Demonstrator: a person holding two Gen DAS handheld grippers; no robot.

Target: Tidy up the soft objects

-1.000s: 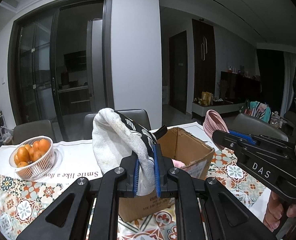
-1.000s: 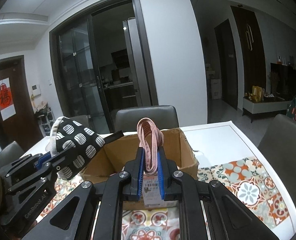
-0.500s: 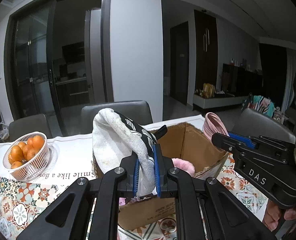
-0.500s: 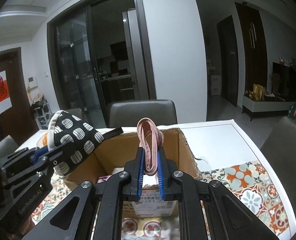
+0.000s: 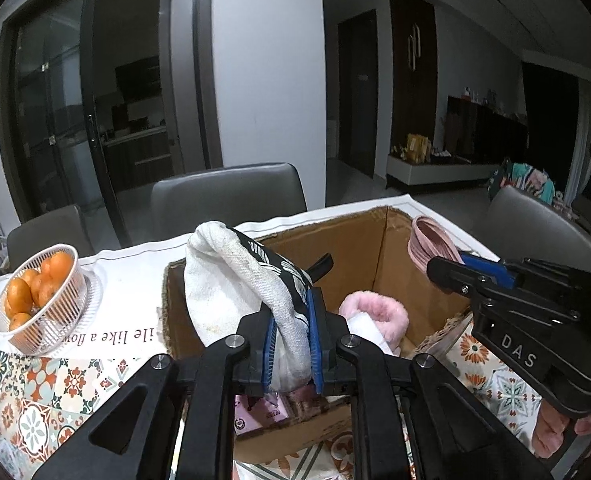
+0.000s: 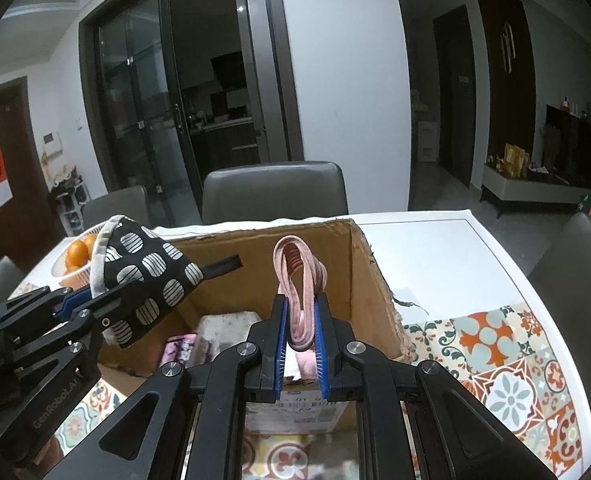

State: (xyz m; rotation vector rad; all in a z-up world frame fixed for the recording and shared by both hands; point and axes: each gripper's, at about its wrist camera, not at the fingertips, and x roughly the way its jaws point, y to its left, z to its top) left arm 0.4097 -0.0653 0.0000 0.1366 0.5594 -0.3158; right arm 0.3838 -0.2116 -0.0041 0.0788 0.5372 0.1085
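An open cardboard box (image 5: pixel 359 248) stands on the table, with a fluffy pink item (image 5: pixel 379 312) and a pink packet (image 5: pixel 255 412) inside. My left gripper (image 5: pixel 291 308) hangs over the box's near left part. Its jaws are opening, and its pads still press an oven mitt (image 5: pixel 231 276), white inside and black with white patches outside. My right gripper (image 6: pixel 300 304) is shut on a pink looped band (image 6: pixel 295 264) above the box's near edge (image 6: pixel 255 256). In the right wrist view the mitt (image 6: pixel 147 276) and the left gripper (image 6: pixel 79 304) are at the left.
A white basket of oranges (image 5: pixel 39 296) sits left of the box on a white runner. A patterned tablecloth (image 6: pixel 495 352) covers the near table. Grey chairs (image 5: pixel 227 196) stand behind the table. A hand (image 5: pixel 555 428) holds the right gripper's handle.
Both grippers have moved forward and down toward the box with their loads. The box looks larger, and its inside now shows.
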